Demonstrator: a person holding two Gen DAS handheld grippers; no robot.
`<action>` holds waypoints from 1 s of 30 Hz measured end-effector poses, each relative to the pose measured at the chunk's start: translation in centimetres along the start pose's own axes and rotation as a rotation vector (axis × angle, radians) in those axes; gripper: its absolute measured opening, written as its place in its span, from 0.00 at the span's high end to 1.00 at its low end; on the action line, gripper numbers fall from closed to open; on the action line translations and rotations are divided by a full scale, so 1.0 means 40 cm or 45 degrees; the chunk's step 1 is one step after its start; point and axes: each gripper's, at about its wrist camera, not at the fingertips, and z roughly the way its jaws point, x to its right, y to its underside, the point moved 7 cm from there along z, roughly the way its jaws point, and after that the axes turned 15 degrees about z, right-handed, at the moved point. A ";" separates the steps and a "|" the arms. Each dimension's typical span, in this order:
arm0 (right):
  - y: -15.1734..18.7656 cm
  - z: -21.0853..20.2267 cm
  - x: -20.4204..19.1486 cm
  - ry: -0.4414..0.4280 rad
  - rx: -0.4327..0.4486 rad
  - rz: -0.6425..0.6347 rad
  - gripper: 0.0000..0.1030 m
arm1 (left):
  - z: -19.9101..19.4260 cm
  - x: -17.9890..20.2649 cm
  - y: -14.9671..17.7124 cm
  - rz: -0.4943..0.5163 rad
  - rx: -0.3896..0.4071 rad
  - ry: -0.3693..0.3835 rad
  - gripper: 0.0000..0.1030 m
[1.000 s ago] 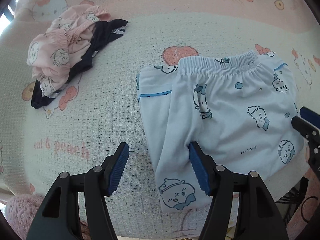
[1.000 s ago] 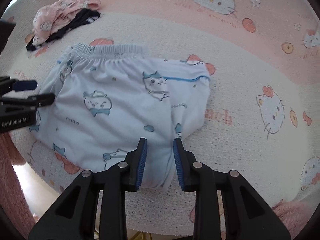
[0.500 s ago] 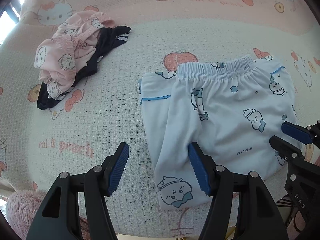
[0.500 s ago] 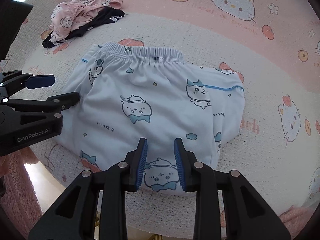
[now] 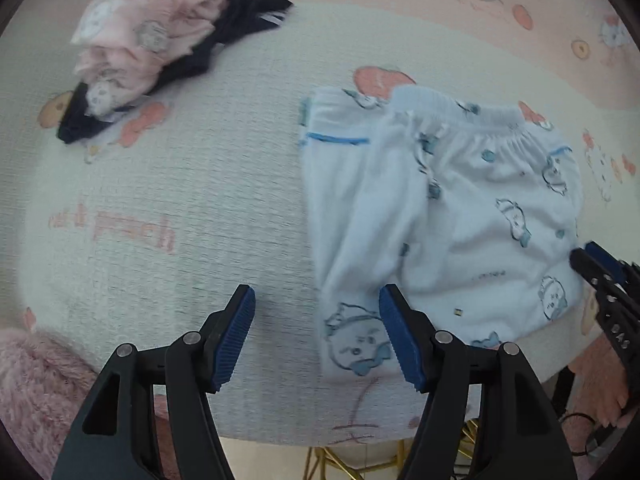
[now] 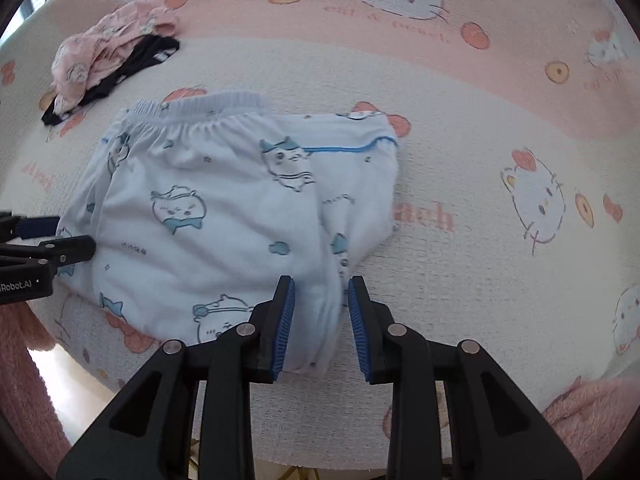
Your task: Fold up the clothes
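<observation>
Left view motion-blurred, right claw (image 5: 600,268) cut off at edge

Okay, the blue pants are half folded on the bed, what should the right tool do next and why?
Probably close the right tool on the pants hem: its open fingers already straddle the near edge of the fabric, so a grip there would let it carry the fold toward the waistband. The left tool is wide open, gripping nothing.
</observation>
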 end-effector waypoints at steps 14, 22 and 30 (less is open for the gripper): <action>0.092 -0.038 0.036 -0.135 -0.134 0.122 0.72 | 0.000 0.086 0.107 -0.052 -0.043 0.223 0.45; 0.089 0.005 0.036 -0.395 -0.251 0.316 0.75 | -0.006 0.083 0.114 -0.141 0.001 0.342 0.81; 0.085 0.027 0.030 -0.287 -0.217 0.250 0.70 | 0.000 0.124 0.132 -0.046 -0.009 0.291 0.71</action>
